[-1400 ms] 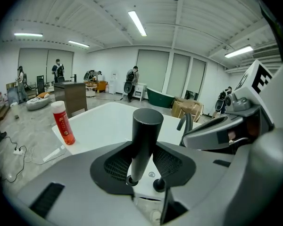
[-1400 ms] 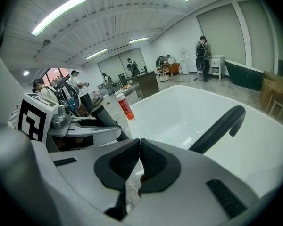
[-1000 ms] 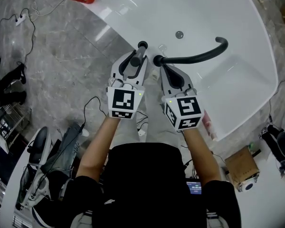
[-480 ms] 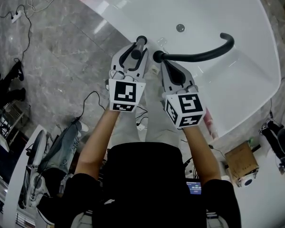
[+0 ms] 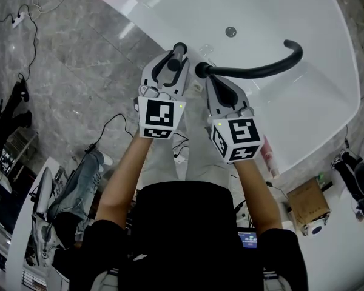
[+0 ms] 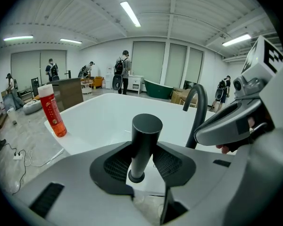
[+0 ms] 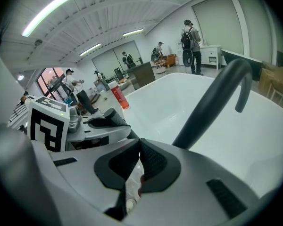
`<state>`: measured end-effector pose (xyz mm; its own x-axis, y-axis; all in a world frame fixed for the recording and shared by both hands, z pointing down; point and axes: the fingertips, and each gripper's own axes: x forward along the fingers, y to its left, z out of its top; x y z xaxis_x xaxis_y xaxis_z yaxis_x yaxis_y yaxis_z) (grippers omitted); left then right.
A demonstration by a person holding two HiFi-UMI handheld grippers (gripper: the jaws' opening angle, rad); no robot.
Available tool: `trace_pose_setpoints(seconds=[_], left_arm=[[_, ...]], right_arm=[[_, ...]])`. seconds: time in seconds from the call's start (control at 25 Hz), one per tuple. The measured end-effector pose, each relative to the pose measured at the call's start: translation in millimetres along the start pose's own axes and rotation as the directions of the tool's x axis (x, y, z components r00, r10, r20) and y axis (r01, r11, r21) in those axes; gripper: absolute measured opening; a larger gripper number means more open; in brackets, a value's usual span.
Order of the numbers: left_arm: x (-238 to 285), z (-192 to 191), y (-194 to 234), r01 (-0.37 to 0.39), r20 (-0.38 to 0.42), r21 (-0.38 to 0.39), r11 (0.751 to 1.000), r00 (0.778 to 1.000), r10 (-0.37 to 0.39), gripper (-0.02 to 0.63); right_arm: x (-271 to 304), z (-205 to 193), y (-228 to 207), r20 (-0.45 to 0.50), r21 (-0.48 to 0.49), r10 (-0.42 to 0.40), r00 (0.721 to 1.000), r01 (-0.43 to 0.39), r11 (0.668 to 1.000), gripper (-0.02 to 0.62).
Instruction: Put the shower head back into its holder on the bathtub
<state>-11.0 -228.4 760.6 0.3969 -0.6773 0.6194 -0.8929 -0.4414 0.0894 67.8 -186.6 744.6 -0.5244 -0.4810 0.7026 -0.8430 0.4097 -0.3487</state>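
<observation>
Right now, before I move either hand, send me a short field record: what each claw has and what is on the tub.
left claw: shut on the shower head, which stands upright between its pads
right claw: shut, nothing in it, tip beside the faucet's base
shower head seated in holder: cannot tell
faucet: black, curves out over the bathtub
red bottle: upright on the bathtub rim, apart from both claws
drain: in the bathtub floor

Red bottle (image 6: 53,109) stands upright; cables (image 5: 16,19) cross floor (image 5: 79,83).
</observation>
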Motion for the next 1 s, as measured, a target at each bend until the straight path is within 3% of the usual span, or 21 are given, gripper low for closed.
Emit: trace_pose_setpoints(seconds=[0.44,0.64,1.0], left_arm=[[7,2,-5,0.044,0.019,-0.033,0.998,0.999,-0.043,0.149],[7,0,-8,0.073,-0.008,-0.060,0.996,0.997,-0.073,0.207],[-14,3,-12,0.089,-0.026,-0.048,0.995,0.996,-0.091,0.236]], right_arm=[[-2,-2,-4,-0.001,0.015,-0.004,1.000,0.004,1.000,0.021],[-4,2,-4,0.004,0.022,-0.010,1.000,0.010,1.000,0.021],[-20,21,10,0.042,0.015,-0.011,0.999,0.010,1.000,0.021]])
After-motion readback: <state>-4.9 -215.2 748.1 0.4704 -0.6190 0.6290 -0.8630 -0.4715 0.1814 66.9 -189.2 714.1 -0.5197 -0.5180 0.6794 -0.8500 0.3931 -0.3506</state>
